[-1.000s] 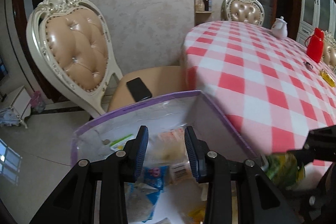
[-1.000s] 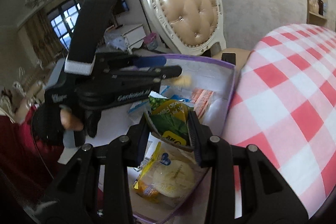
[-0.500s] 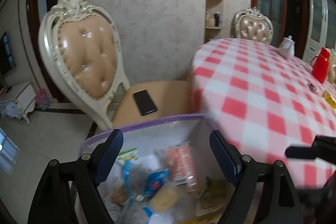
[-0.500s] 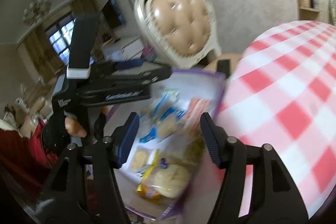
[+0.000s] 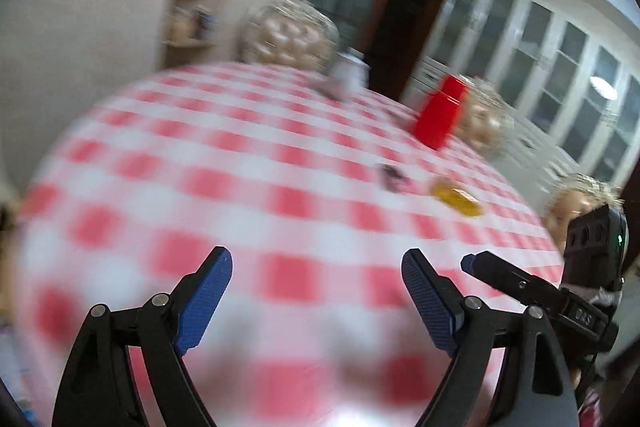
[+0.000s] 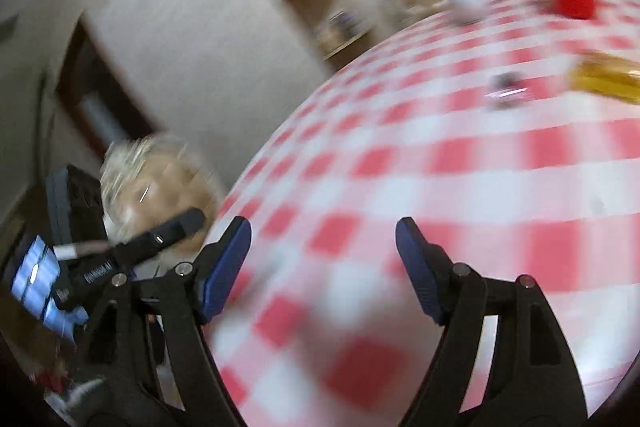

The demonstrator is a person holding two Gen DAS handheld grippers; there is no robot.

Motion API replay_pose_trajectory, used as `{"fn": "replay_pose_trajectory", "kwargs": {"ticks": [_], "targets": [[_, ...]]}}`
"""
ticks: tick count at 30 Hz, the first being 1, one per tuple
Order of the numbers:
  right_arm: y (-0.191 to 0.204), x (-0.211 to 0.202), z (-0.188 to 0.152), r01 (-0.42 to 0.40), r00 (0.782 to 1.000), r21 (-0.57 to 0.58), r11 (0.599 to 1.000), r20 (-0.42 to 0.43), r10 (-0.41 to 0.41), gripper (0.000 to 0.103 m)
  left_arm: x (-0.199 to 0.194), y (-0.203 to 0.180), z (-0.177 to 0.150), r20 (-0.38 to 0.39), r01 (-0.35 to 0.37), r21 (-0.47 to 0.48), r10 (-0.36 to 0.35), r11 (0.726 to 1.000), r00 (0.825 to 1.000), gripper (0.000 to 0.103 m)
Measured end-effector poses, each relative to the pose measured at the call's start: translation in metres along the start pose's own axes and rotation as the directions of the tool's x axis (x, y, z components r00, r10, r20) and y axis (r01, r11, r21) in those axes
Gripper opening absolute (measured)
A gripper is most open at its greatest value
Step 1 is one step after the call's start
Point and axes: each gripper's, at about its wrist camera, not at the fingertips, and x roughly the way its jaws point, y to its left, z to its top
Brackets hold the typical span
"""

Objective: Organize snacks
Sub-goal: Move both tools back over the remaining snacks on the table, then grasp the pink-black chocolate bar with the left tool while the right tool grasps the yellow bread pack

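Both grippers are hanging released over the checkered desk [image 5: 280,155], left gripper [image 5: 316,291] and right gripper [image 6: 324,255], jaws just opening wider, nothing between them, yellow snack packet [image 5: 456,195] lying ahead.

A round table [image 5: 168,163] fills the middle of the room, with a chair [image 5: 290,37] behind its far edge and a shelf [image 5: 202,3] on the wall to that chair's left. On the far part of the tabletop a teapot [image 5: 347,75] stands nearest the chair, a jug [image 5: 438,115] to its right, and nearer in a small dark item [image 5: 390,177] lies just left of a snack packet [image 5: 456,197], the two close but apart. Two more chairs sit at the table's right side, one behind the jug [image 5: 486,117] and one nearer [image 5: 576,205]
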Motion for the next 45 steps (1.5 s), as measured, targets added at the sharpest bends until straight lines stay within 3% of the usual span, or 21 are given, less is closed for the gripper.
{"fn": "replay_pose_trajectory", "kwargs": {"ticks": [3,6,10,14,21,23,24,25,30,38,40,41,45], "targets": [[-0.055,-0.035,0.019,0.128,0.987,0.078,0.989,0.085,-0.135,0.081,0.069,-0.037,0.015,-0.075,0.069,-0.008,-0.069,0.998,0.995,0.088],[-0.106,-0.064,0.026,0.207,0.958,0.262,0.943,0.142,-0.250,0.081,0.129,-0.064,0.030,-0.081,0.053,-0.012,-0.054,0.998,0.995,0.088],[-0.137,-0.081,0.024,0.135,0.946,0.477,0.868,0.199,-0.257,0.081,0.199,-0.095,0.053,-0.104,0.009,0.025,-0.006,1.000,0.995,0.088],[-0.124,-0.085,0.026,0.173,0.929,0.449,0.877,0.222,-0.297,0.081,0.249,-0.113,0.070,-0.121,-0.018,0.011,0.019,1.000,0.992,0.088],[-0.116,-0.078,0.022,0.182,0.941,0.380,0.907,0.200,-0.273,0.081,0.307,-0.126,0.079,-0.214,-0.111,0.118,0.135,0.987,0.967,0.087],[-0.114,-0.074,0.022,0.193,0.942,0.358,0.913,0.192,-0.275,0.081,0.306,-0.128,0.078,-0.206,-0.090,0.150,0.120,0.985,0.971,0.065],[-0.113,-0.073,0.021,0.201,0.941,0.348,0.915,0.191,-0.280,0.081,0.306,-0.127,0.077,-0.209,-0.077,0.162,0.111,0.984,0.971,0.025],[-0.112,-0.072,0.021,0.219,0.938,0.334,0.917,0.188,-0.293,0.081,0.305,-0.126,0.076,-0.217,-0.068,0.174,0.106,0.982,0.970,0.022],[-0.114,-0.069,0.018,0.309,0.918,0.279,0.909,0.162,-0.362,0.081,0.267,-0.114,0.062,-0.194,-0.022,0.176,0.057,0.984,0.979,0.022],[-0.123,-0.072,0.016,0.245,0.945,0.332,0.911,0.129,-0.301,0.081,0.179,-0.078,0.019,-0.143,0.015,0.106,0.001,0.994,0.990,0.022],[-0.116,-0.067,0.028,0.313,0.927,0.229,0.922,0.136,-0.349,0.081,0.162,-0.072,0.014,-0.123,0.046,0.064,-0.038,0.997,0.992,0.022],[-0.113,-0.060,0.038,0.375,0.910,0.123,0.919,0.139,-0.390,0.083,0.155,-0.070,0.012,-0.112,0.063,0.037,-0.059,0.997,0.992,0.022],[-0.128,-0.027,0.079,0.494,0.869,-0.101,0.864,0.091,-0.486,0.087,0.152,-0.073,0.011,-0.108,0.128,-0.009,-0.128,0.992,0.986,0.022]]}}
